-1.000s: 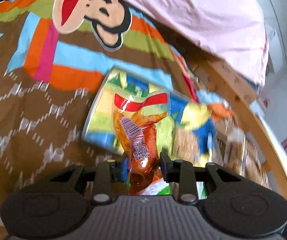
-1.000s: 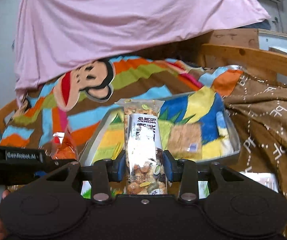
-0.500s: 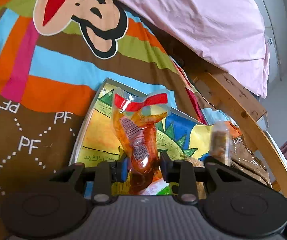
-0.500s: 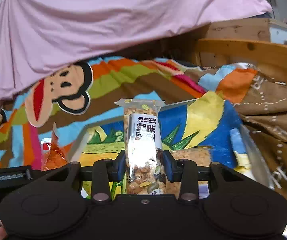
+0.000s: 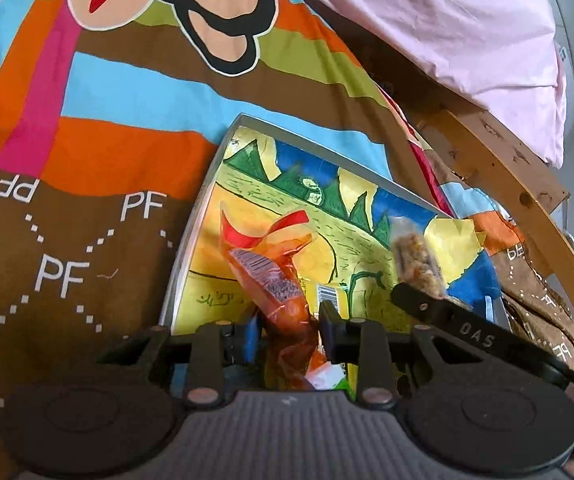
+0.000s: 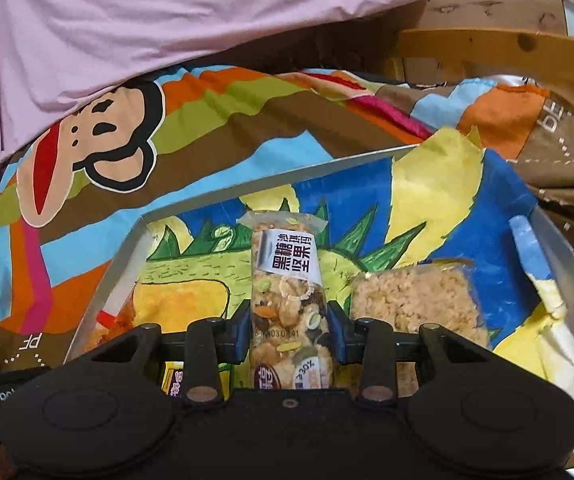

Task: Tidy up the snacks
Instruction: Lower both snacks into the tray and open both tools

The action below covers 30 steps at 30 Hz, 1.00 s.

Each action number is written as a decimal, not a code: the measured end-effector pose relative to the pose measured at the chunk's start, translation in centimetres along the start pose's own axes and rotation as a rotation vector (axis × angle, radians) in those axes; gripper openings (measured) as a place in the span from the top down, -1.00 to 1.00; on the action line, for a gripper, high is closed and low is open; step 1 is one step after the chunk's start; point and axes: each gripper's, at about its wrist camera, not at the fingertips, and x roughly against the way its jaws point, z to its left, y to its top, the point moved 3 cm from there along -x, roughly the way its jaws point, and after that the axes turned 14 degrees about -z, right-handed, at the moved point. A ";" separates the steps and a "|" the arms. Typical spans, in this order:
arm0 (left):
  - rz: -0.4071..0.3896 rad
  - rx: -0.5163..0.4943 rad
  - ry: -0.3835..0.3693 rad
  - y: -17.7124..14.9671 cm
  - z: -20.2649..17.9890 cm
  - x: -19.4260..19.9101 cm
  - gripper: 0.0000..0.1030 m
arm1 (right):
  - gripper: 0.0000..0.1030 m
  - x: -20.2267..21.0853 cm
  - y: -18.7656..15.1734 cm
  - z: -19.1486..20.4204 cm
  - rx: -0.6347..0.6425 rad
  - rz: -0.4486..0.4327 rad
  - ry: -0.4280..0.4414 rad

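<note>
Holding both tools over the tray (image 6: 135,236), I see each one clamped on a snack. My left tool (image 5: 287,330) grips an orange packet (image 5: 275,292) between its fingers (image 5: 329,320); the packet stands up out of the jaws, tilted to the left, with a red strip at its top and a barcode label on its side. It hangs above the left part of the tray (image 5: 191,248), just inside the metal rim. My right tool (image 6: 289,330) is closed on a nut bar (image 6: 287,280) in a clear wrapper with a white label of black characters; the bar stands upright between the fingers (image 6: 337,330), over the middle of the tray.

From the left wrist view the right tool (image 5: 447,320) shows as a black arm coming in from the right, with the nut bar (image 5: 415,256) blurred above it. From the right wrist view the orange packet (image 6: 117,318) shows at the lower left, near the tray's left wall.

A square rice cake (image 6: 411,300) in clear wrap lies flat in the tray just right of the nut bar. A painted sheet (image 6: 447,208) of blue, yellow and green lines the tray floor. The tray rests on a blanket (image 6: 107,136) with a monkey face, and a pink sheet (image 6: 167,20) lies beyond it, next to a wooden frame (image 6: 487,40)
</note>
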 end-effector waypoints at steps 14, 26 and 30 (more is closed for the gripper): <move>0.029 -0.039 0.042 -0.1 -0.2 0.0 0.08 | 0.03 -0.4 -1.0 0.8 0.051 0.040 0.033; -0.004 0.000 0.042 1.2 -1.7 3.8 -0.80 | -0.79 4.8 2.7 -0.9 0.026 0.001 0.079; -0.027 -0.028 0.031 1.3 -3.1 6.0 -0.94 | -0.98 7.7 4.0 -1.4 0.012 -0.014 0.094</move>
